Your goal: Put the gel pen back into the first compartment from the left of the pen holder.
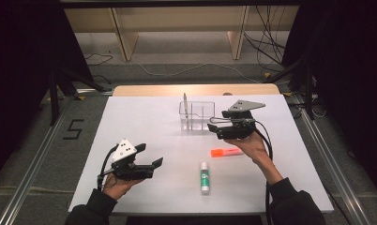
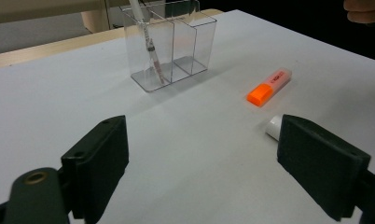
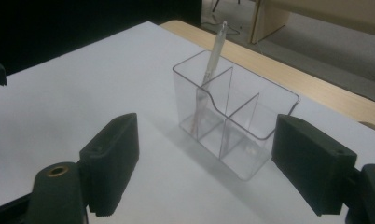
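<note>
On the white worktop [image 1: 144,122], the left gripper [image 1: 148,158] sits at the near left, held in the person's left hand [image 1: 114,183]. Its fingers [image 2: 99,158] are spread wide and hold nothing; in the left gripper view bare worktop lies between them, and the white end of the glue stick [image 2: 273,126] peeks out just beside the finger at that view's right.

Moving right, the glue stick [image 1: 204,177] lies flat near the front edge, white with a green label whose writing is too small to read. Just beyond it lies an orange highlighter [image 1: 226,152], well apart from the left fingers; dark print on its barrel is illegible.

Farther back stands a clear organizer [image 1: 196,116] with three compartments. A thin pen [image 1: 186,105] leans upright in its left end compartment.

The right gripper [image 1: 214,125], in the right hand [image 1: 253,145], hovers just beside the organizer's right end. Its fingers [image 3: 112,161] are also wide apart and empty; in the right gripper view the organizer stands ahead, between them but untouched.

A "5" [image 1: 73,129] is marked on the floor at left.
</note>
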Action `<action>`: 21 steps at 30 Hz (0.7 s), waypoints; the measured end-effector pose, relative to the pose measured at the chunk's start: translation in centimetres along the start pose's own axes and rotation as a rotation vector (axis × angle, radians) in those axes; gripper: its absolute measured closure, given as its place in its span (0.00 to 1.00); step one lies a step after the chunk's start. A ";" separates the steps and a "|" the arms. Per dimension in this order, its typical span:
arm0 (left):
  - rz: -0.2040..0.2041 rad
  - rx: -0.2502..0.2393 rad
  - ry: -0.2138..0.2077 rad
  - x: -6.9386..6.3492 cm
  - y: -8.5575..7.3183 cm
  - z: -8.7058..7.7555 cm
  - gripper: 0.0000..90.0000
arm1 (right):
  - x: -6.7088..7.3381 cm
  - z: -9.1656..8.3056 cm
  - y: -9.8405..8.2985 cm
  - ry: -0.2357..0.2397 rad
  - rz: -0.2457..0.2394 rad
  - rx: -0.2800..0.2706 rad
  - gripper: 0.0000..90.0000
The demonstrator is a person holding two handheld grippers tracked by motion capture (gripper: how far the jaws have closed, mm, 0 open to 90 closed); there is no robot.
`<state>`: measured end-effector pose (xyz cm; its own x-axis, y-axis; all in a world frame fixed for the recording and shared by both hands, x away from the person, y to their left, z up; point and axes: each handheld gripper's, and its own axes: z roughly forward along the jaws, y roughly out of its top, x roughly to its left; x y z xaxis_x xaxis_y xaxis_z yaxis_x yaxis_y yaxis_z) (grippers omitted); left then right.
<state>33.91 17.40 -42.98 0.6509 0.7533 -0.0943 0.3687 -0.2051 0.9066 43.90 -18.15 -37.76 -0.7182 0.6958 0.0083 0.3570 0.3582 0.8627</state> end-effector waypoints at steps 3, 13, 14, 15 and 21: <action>0.000 -0.001 -0.001 0.0 0.1 0.0 0.18 | -0.1 -0.3 -0.3 0.000 0.002 0.005 0.26; -0.007 0.000 -0.002 0.0 0.1 0.1 0.18 | -0.6 -0.5 -1.0 0.021 -0.006 0.038 0.23; -0.008 0.001 -0.002 0.1 0.1 0.1 0.18 | -0.6 -0.5 -1.1 0.023 -0.008 0.043 0.23; -0.006 0.001 0.000 0.1 0.1 0.1 0.18 | -0.6 -0.5 -1.2 0.025 -0.011 0.047 0.23; -0.005 0.000 -0.005 0.1 0.1 0.0 0.18 | -0.6 -0.6 -1.6 0.027 -0.020 0.084 0.22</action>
<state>34.00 17.46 -42.91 0.6524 0.7512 -0.1005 0.3717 -0.2017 0.9062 43.39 -19.51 -38.83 -0.7411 0.6714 0.0067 0.3906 0.4230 0.8176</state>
